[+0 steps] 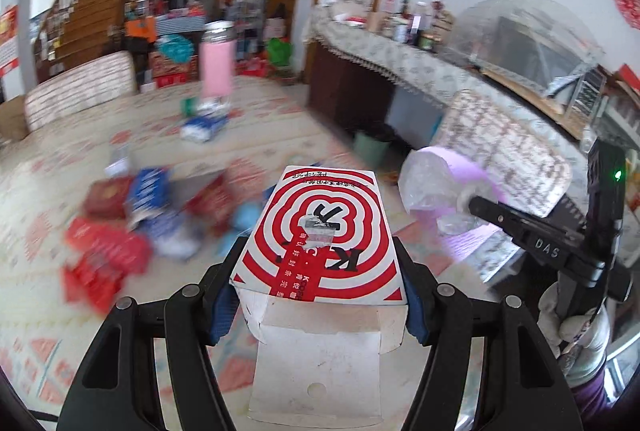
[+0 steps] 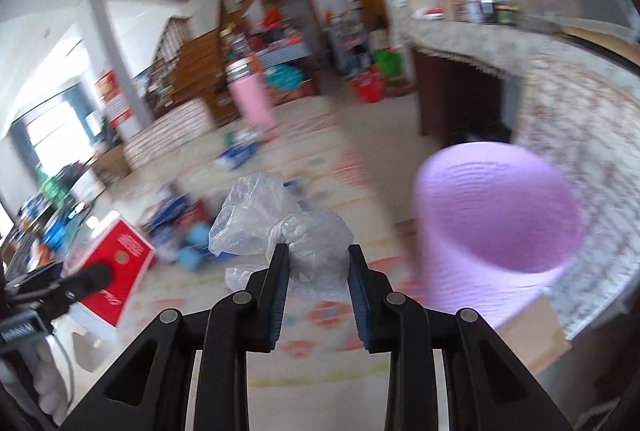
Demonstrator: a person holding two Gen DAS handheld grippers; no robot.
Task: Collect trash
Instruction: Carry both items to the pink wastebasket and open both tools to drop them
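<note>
Red-and-white carton [image 1: 320, 243], flap end open, sits centre-bottom of the left wrist view, clamped between the pads of the left hand-held gripper [image 1: 316, 291]. Crumpled clear plastic bag [image 2: 280, 231] sits centre of the right wrist view, pinched in the right hand-held gripper [image 2: 318, 283], whose jaws stand narrow around it. Both pieces are lifted clear of the desk [image 1: 80, 331].

The purple bin [image 2: 496, 227] stands at right of the right wrist view, mouth open and tilted toward camera, just beside the bag; probably the drop target.

Progress is early to middle, I judge: two pieces in hand, neither dropped. Still left at left-centre of the left view is a blurred pile of red packets [image 1: 104, 259] and blue wrappers [image 1: 152, 191], with more blue wrappers [image 1: 202, 127] by the pink bottle [image 1: 216, 67] farther back.

Room: open cloth between the grippers and the bin. The bin's rim is the edge to clear, and the carton looks wide for it. A cloth-covered counter [image 1: 400, 59] runs along the right.
</note>
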